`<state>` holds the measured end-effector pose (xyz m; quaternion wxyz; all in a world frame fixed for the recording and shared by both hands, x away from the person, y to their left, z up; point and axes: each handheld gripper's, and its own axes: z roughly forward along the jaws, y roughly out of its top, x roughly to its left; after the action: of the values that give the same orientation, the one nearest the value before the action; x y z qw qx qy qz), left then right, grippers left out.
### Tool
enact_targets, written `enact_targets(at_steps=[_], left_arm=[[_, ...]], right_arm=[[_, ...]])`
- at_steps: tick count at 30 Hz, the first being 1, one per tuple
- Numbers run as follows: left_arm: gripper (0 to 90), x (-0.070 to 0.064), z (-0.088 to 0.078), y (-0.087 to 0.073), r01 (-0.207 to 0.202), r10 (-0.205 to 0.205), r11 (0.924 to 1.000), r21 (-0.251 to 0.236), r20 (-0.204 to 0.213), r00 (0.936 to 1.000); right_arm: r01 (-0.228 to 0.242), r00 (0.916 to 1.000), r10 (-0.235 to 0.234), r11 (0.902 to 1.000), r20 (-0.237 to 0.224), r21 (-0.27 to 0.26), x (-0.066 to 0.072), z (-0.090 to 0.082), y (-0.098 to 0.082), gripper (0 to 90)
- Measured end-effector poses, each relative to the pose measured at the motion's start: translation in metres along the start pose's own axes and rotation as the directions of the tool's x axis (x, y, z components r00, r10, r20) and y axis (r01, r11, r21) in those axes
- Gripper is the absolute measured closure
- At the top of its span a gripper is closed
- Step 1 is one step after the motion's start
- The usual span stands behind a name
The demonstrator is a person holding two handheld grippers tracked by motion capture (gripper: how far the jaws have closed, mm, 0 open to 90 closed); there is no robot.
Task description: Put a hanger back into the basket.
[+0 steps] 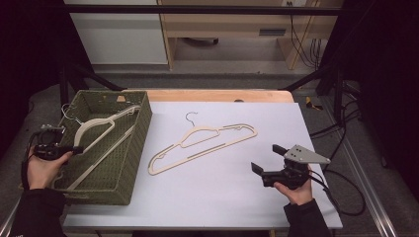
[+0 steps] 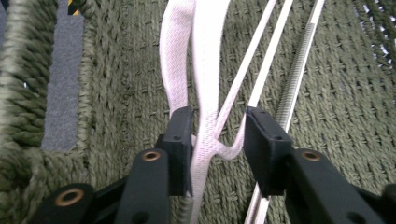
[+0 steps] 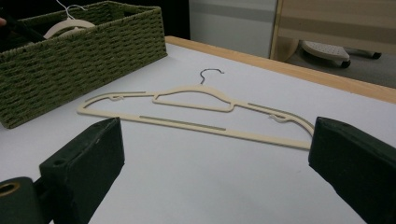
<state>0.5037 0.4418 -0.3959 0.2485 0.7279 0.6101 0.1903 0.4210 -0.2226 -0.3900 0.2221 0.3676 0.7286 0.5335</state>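
White table [image 1: 222, 197] carries a hanger [image 1: 202, 140] lying lengthwise right of the basket [image 1: 133, 163], ahead of the wide-open, empty right gripper [image 1: 267, 159]; left gripper [image 1: 79, 149], part-open, straddles the basket's hanger [image 2: 205, 93].

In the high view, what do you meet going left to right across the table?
Left claw → green basket holding a hanger → second hanger flat on the white mat → right claw.
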Motion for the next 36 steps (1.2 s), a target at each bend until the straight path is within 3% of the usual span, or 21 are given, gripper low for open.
enact_targets(at_steps=[5,8,10,14,18,19,20,22,23,24,27,30,32,33,36], left_arm=[[53.6,-0.003,-0.010,0.003,0.001,-0.002,0.9992,-0.040,-0.025,0.9997],[51.9,-0.005,-0.020,0.006,-0.001,-0.001,0.9959,-0.090,-0.027,0.9996],[50.3,-0.011,-0.029,0.008,-0.009,0.006,0.9891,-0.147,-0.017,0.9998],[45.2,-0.030,-0.047,0.012,-0.041,0.048,0.9593,-0.279,0.020,0.9986],[37.4,-0.059,-0.060,0.016,-0.084,0.122,0.9171,-0.390,0.074,0.9897],[35.4,-0.068,-0.064,0.018,-0.086,0.140,0.9033,-0.420,0.101,0.9849],[32.3,-0.073,-0.066,0.018,-0.084,0.148,0.8949,-0.438,0.115,0.9823],[27.3,-0.088,-0.071,0.020,-0.068,0.165,0.8711,-0.486,0.161,0.9729],[25.2,-0.096,-0.073,0.021,-0.058,0.182,0.8591,-0.509,0.198,0.9630],[22.4,-0.102,-0.074,0.022,-0.058,0.195,0.8536,-0.518,0.214,0.9571],[17.6,-0.128,-0.076,0.022,-0.069,0.249,0.8253,-0.560,0.251,0.9356],[11.3,-0.152,-0.075,0.023,-0.104,0.293,0.8125,-0.574,0.248,0.9232],[10.8,-0.167,-0.072,0.023,-0.117,0.324,0.8072,-0.579,0.269,0.9071],[10.8,-0.175,-0.069,0.023,-0.132,0.343,0.8065,-0.576,0.275,0.8982],[10.9,-0.196,-0.058,0.025,-0.170,0.380,0.8114,-0.559,0.282,0.8810]], right_arm=[[0.002,1.0000,-0.002,1.0000,0.000,-0.001,0.000,-0.001,0.000,4.0],[-0.003,1.0000,0.003,1.0000,0.003,-0.002,0.000,-0.001,0.000,4.0],[0.000,1.0000,0.000,1.0000,0.001,-0.001,-0.001,-0.001,0.000,4.0],[-0.002,1.0000,0.002,1.0000,0.002,-0.009,-0.001,-0.002,0.001,3.9],[-0.004,1.0000,0.004,0.9999,0.002,-0.014,-0.002,-0.003,0.001,3.7],[-0.006,1.0000,0.006,0.9998,0.005,-0.016,-0.002,-0.003,0.001,3.6],[-0.009,0.9999,0.009,0.9998,0.005,-0.017,-0.002,-0.003,0.001,3.6],[-0.011,0.9999,0.011,0.9998,0.007,-0.019,-0.002,-0.003,0.002,3.6],[-0.012,0.9999,0.012,0.9997,0.007,-0.020,-0.002,-0.003,0.002,3.6],[-0.011,0.9999,0.011,0.9997,0.006,-0.022,-0.003,-0.004,0.002,3.6],[-0.014,0.9999,0.014,0.9996,0.005,-0.023,-0.003,-0.004,0.002,3.6],[-0.012,0.9999,0.013,0.9997,0.003,-0.023,-0.004,-0.004,0.002,3.6],[-0.012,0.9999,0.012,0.9996,0.002,-0.024,-0.004,-0.004,0.001,3.6],[-0.013,0.9999,0.013,0.9997,0.005,-0.023,-0.004,-0.004,0.002,3.6],[-0.020,0.9998,0.020,0.9994,0.006,-0.029,-0.005,-0.004,0.002,3.6]])
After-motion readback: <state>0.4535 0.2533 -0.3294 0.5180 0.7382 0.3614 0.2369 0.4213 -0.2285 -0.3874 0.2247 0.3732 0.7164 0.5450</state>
